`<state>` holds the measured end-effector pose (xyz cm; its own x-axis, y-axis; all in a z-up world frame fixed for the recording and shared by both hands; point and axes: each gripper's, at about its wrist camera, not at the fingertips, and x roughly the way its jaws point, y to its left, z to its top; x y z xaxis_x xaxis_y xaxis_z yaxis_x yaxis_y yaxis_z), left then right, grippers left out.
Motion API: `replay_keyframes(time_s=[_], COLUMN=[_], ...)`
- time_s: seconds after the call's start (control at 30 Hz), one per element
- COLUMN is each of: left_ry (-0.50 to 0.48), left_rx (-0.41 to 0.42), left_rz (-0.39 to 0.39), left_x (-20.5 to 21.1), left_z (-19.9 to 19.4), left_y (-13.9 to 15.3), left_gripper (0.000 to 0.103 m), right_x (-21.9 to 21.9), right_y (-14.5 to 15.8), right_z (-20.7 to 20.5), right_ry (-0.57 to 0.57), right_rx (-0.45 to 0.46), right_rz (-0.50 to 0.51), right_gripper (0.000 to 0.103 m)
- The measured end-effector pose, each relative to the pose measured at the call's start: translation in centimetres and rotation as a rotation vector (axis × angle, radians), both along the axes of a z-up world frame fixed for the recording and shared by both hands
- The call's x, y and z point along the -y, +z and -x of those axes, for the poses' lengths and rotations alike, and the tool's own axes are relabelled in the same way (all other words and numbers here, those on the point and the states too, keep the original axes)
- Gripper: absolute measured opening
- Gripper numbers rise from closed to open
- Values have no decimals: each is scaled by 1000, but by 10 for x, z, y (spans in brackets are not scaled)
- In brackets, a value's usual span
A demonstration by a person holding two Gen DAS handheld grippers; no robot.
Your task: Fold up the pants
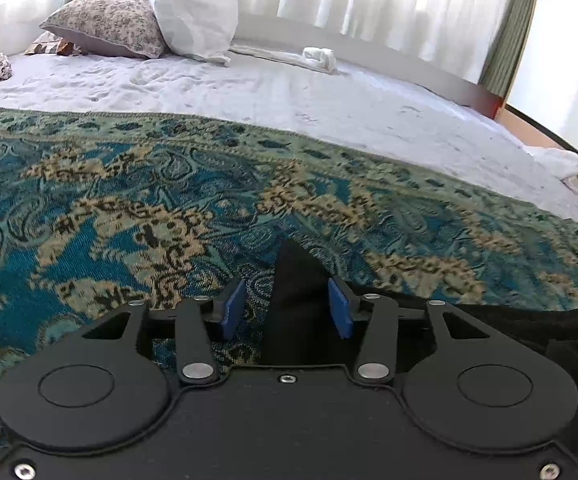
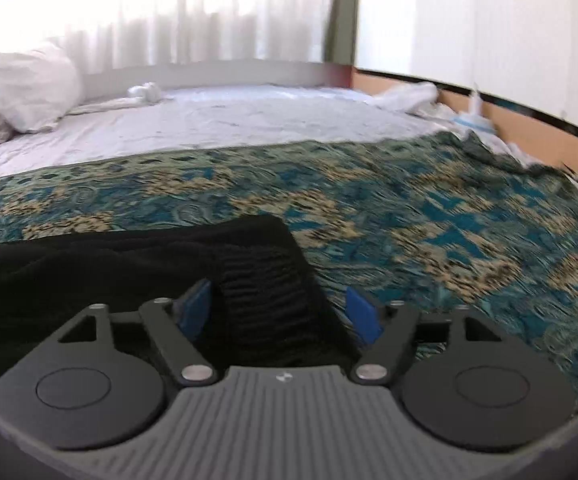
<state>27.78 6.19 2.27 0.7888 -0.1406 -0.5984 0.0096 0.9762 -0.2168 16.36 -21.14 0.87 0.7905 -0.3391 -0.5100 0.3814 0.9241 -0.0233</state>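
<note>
The black pants [image 2: 129,256] lie bunched on a teal and beige patterned blanket [image 2: 429,220], filling the lower left of the right wrist view. One ribbed corner of them runs between the blue pads of my right gripper [image 2: 281,314], whose jaws stand wide apart and clear of the cloth. In the left wrist view a pointed black fold of the pants [image 1: 295,276] rises between the pads of my left gripper [image 1: 287,308]. That gripper is partly open: a gap shows at its left pad [image 1: 233,308], and the right pad sits against the cloth.
The blanket [image 1: 149,208] covers the near part of a bed with a white sheet [image 1: 289,92]. Pillows [image 1: 193,8] and a rolled white cloth [image 1: 321,58] lie at the headboard. Crumpled white bedding [image 2: 409,96] and a wall run along the right side.
</note>
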Motion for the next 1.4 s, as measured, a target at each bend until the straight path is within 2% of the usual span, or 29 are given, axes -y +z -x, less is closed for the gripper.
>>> replay_keyframes(time_s=[0.07,0.23,0.3,0.37,0.43,0.57,0.67,0.77,0.8,0.97,1.07,1.13,1.2,1.3,1.4], left_ry=[-15,-104,-131,-149,-164,-194,-208,-177,-167,-164,-159,-157,-158,-154,-152], left_rx=[17,35,-5,-67,-116,-88,-78,-62,-51,56,75,82,100,129,136], left_rz=[14,-80,-74,-35,-6,-45,-45,-20,-17,-123,-137,-133,-145,-159,-126], left_x=[-3,-4,-11,-20,-27,-28,-25,-26,-24,-9,-8,-8,-7,-5,-9], left_z=[12,69,97,120,142,182,196,200,202,218,220,220,223,225,222], left_y=[12,28,22,12,2,3,3,-2,-3,-15,-16,-18,-19,-22,-24], left_gripper=[37,37,37,35,31,30,31,31,31,31,31,31,31,31,31], right_x=[0,-12,-22,-33,-45,-70,-90,-113,-121,-163,-184,-194,-199,-201,-199], right_y=[8,35,42,45,43,33,29,33,34,34,20,14,13,11,13], right_z=[11,39,44,48,51,49,42,30,25,-18,-53,-71,-91,-121,-142], right_ry=[10,95,158,225,275,352,435,534,567,711,715,679,639,598,610], right_rx=[29,137,147,149,139,91,37,-16,-36,-211,-311,-295,-282,-281,-268], right_rz=[8,46,50,36,38,50,-7,-67,-81,-182,-199,-127,-84,-65,-82], right_gripper=[87,92,93,93,93,93,93,93,92,60,49,41,38,32,31])
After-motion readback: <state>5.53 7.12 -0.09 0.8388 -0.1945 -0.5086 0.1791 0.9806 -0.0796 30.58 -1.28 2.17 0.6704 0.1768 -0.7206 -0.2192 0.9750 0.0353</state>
